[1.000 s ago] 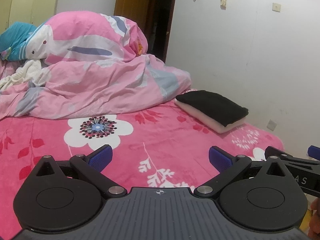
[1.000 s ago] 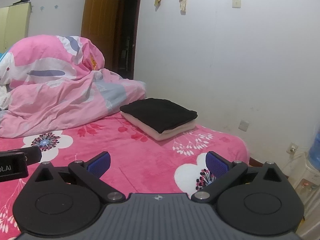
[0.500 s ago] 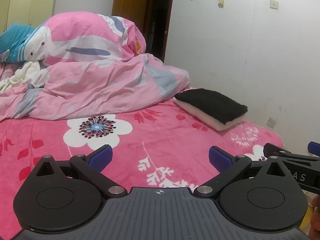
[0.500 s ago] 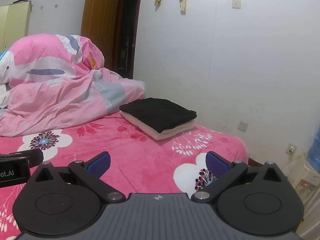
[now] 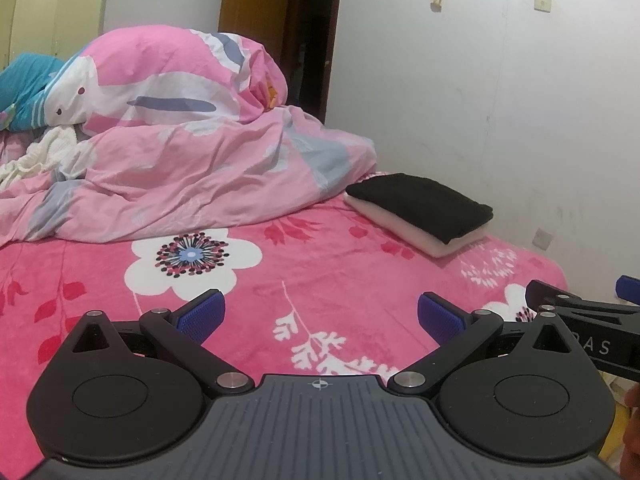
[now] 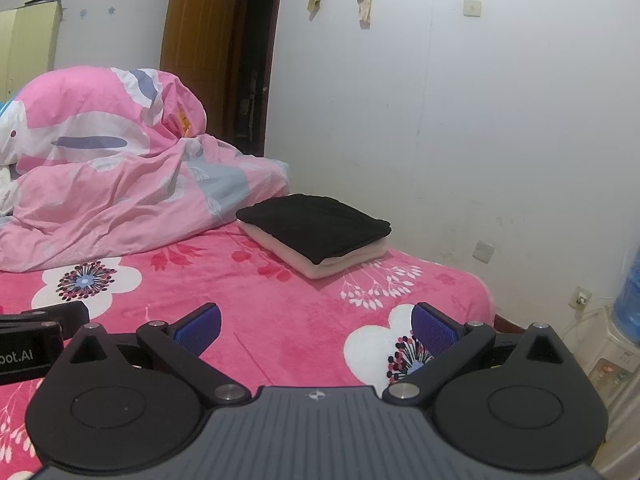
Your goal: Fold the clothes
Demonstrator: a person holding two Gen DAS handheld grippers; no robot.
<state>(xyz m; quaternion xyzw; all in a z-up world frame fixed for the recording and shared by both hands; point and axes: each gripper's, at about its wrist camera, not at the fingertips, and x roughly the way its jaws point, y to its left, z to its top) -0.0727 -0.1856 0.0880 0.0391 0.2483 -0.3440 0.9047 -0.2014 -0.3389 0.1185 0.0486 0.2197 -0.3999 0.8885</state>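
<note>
Both grippers (image 5: 318, 316) (image 6: 316, 326) level, spread, empty.

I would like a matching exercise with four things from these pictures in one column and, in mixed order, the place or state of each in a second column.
Things:
1. black folded garment
2. pale folded garment
3. pink duvet
4. left gripper

Places or states:
A. bunched in a heap at the far end of the bed
B. open, holding nothing
C. top of the stack
D. bottom of the stack, on the pink flowered bedspread

Pairs: 1-C, 2-D, 3-A, 4-B
</note>
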